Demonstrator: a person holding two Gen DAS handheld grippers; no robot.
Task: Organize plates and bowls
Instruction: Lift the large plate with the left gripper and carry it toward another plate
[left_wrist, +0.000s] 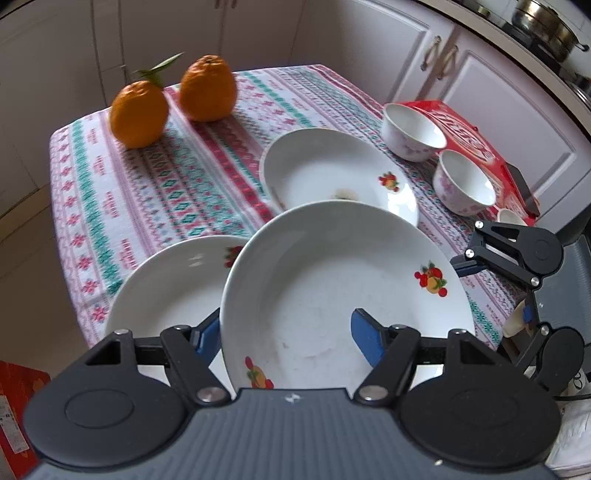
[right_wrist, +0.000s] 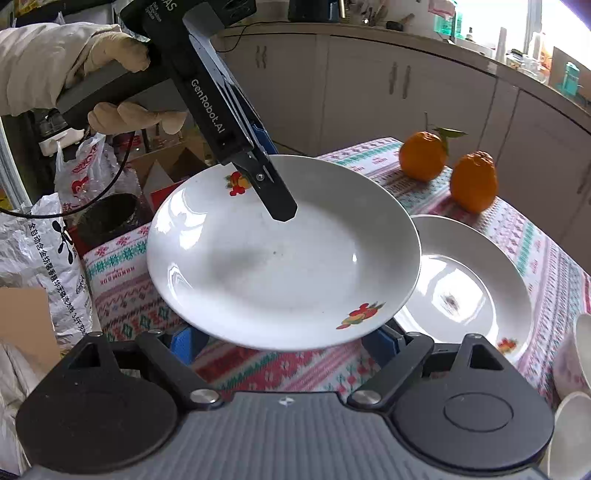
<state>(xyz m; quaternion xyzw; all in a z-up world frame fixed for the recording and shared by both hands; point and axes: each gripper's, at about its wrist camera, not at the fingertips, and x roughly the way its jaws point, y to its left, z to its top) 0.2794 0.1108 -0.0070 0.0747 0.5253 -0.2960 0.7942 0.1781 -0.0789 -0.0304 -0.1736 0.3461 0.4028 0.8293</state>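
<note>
Count on the desk: three white fruit-print plates, namely a raised plate, a near plate and a far plate. Two floral bowls, one farther and one nearer. Two oranges, one leafed, one bare. One red box.

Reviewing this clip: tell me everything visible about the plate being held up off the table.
The held plate is a white, glossy, shallow dish that looks ceramic, with small fruit prints on its rim and faint specks inside. It is lifted above the patterned tablecloth, tilted, overlapping another plate lying on the table. The left gripper clamps its rim, one finger inside, one underneath. The right gripper sits at the opposite edge, its fingers under the plate; whether they press it cannot be told.
</note>
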